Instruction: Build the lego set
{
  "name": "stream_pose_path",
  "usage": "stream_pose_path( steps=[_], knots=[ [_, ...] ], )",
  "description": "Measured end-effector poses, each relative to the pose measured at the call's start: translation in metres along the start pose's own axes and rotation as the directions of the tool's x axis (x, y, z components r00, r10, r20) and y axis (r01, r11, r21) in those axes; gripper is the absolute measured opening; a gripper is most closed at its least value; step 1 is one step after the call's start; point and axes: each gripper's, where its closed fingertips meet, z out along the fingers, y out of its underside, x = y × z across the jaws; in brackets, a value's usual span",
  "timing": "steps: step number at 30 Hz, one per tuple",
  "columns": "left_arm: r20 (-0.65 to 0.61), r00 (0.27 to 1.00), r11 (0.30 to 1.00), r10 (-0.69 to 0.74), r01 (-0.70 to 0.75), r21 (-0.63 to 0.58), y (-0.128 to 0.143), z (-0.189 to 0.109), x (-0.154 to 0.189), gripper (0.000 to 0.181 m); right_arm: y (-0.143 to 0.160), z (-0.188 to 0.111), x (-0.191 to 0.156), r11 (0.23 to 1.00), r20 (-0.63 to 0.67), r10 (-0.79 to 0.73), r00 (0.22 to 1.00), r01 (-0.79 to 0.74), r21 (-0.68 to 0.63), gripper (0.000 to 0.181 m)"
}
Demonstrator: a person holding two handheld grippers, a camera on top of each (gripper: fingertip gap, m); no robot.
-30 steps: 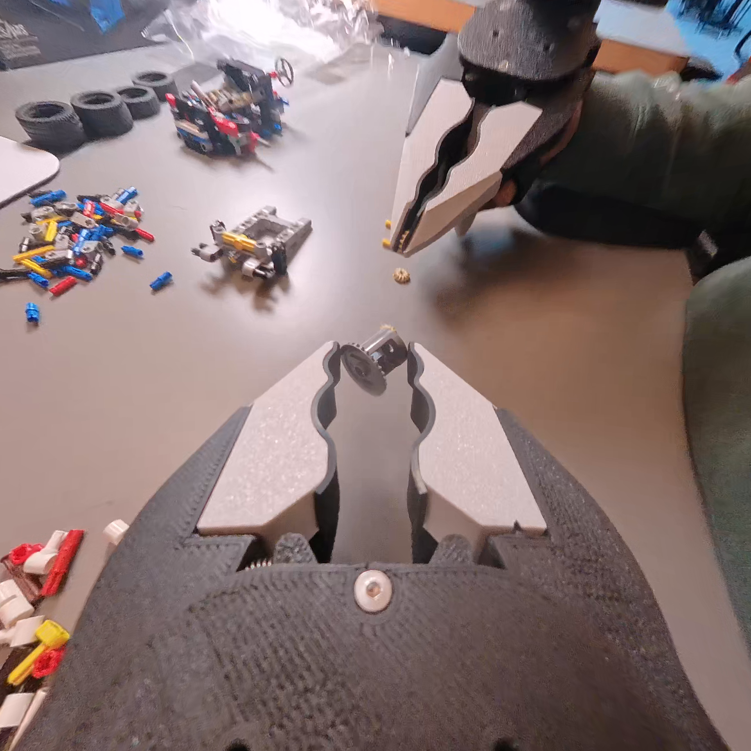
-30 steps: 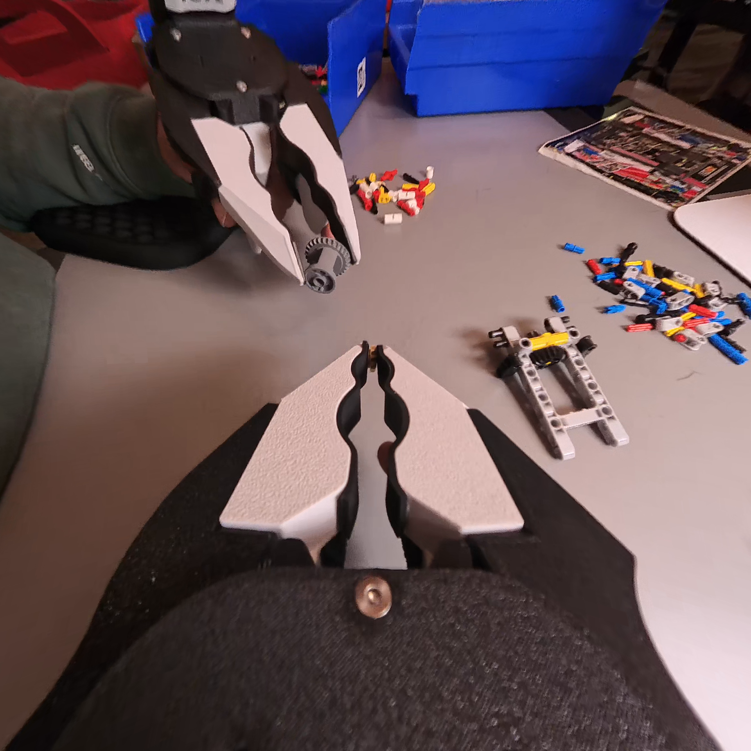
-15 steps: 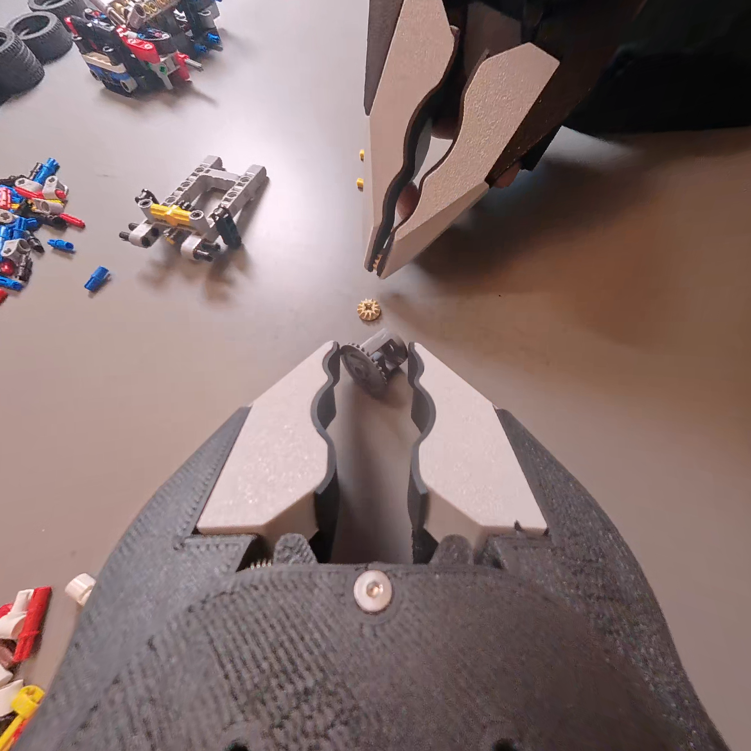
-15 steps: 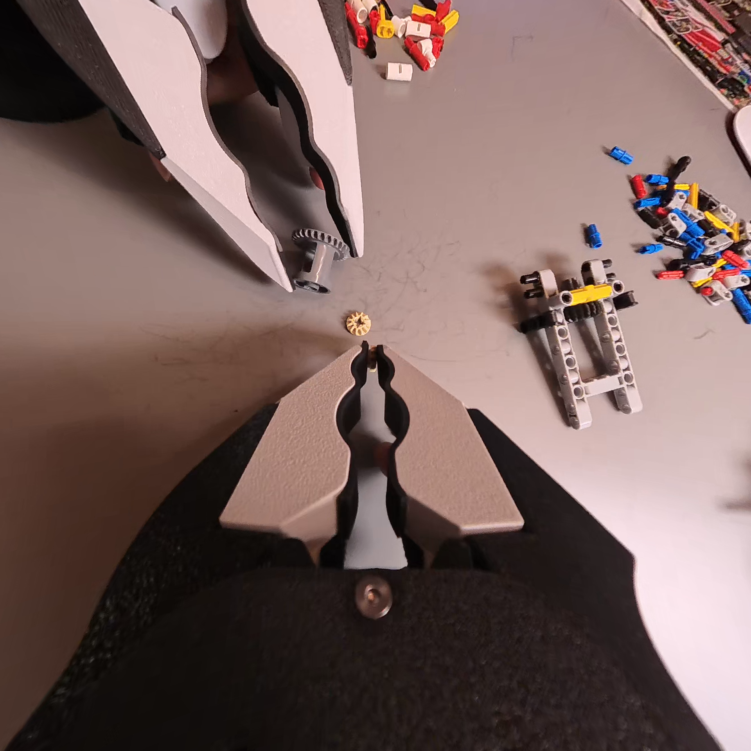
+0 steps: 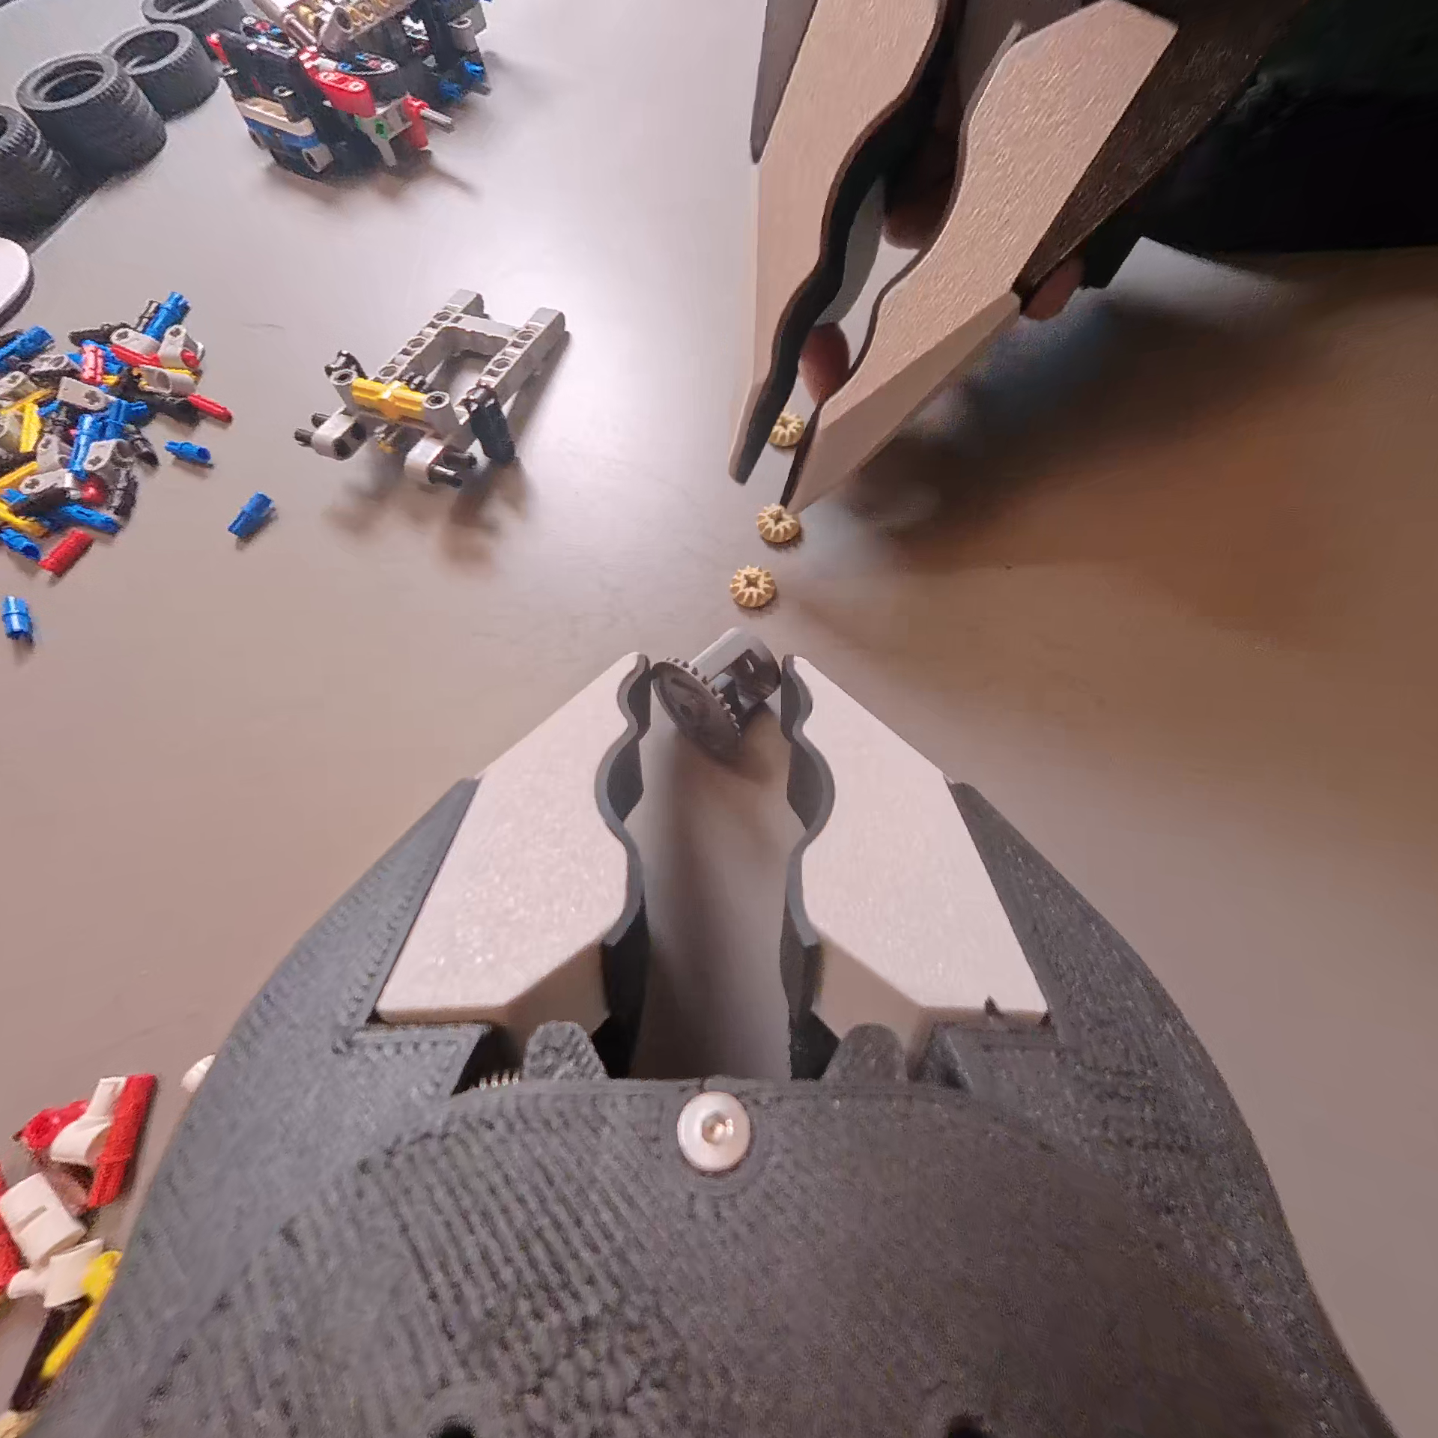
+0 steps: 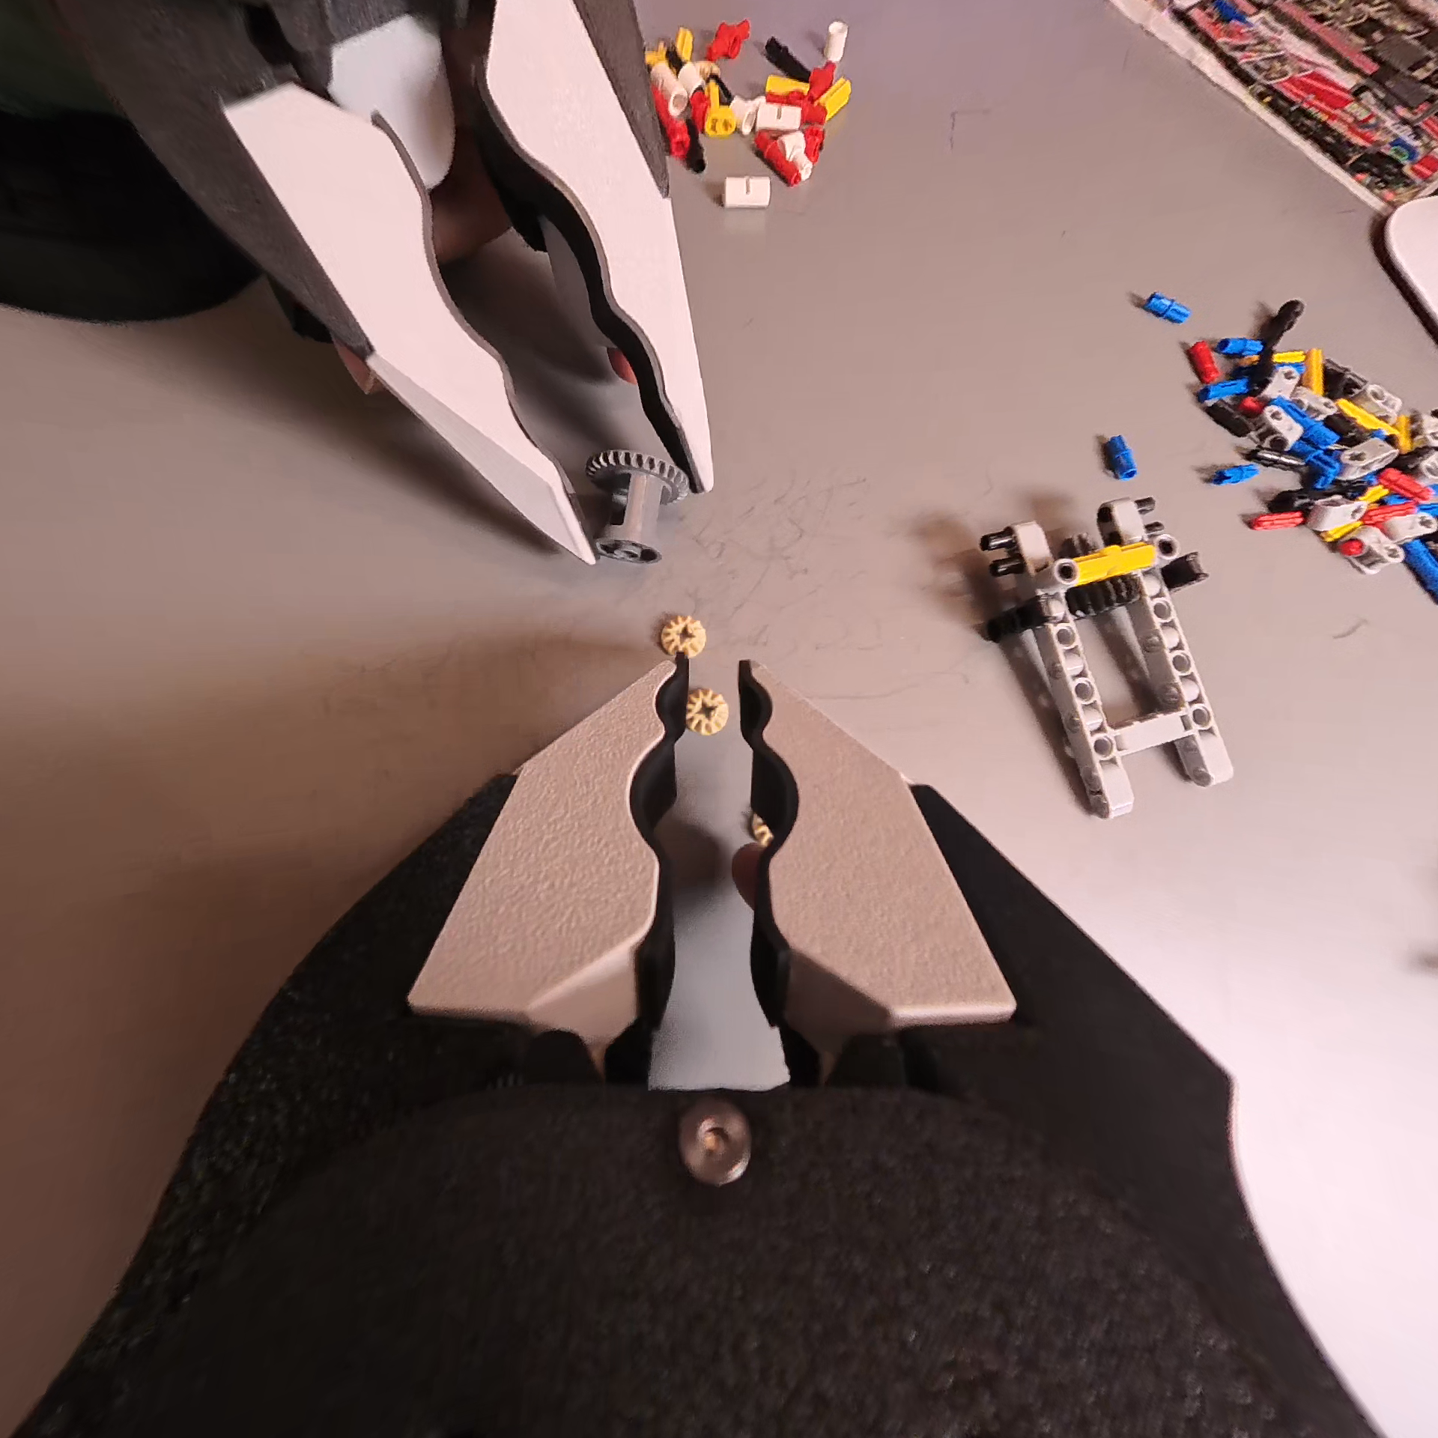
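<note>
On the grey tabletop (image 5: 1089, 700) the build looks barely half done (grey beam frame (image 6: 1120, 669) and loose pins unjoined): left tongs (image 5: 712, 685) clench a dark grey gear-and-hub piece (image 5: 712, 696), right tongs (image 6: 712, 673) released around a small tan bevel gear (image 6: 706, 710).

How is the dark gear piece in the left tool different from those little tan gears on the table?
The dark gear piece is grey, larger, and has a barrel body behind its toothed ring; the tan gears are pale, small and flat. The dark one is clamped off the table between the left hand-held gripper's fingertips; the tan ones lie loose on the table, one between the right hand-held gripper's open tips. All are toothed.
</note>
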Motion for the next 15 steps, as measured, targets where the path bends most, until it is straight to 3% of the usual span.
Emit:
stream_pose_path(
  steps=[15],
  knots=[
    [0.048, 0.999, 0.999, -0.018, 0.017, 0.027, 0.001, -0.011, -0.012, 0.035, 0.02, -0.043, 0.055, 0.998, -0.149, 0.07, 0.986, -0.07, 0.004, 0.017]
  ],
)
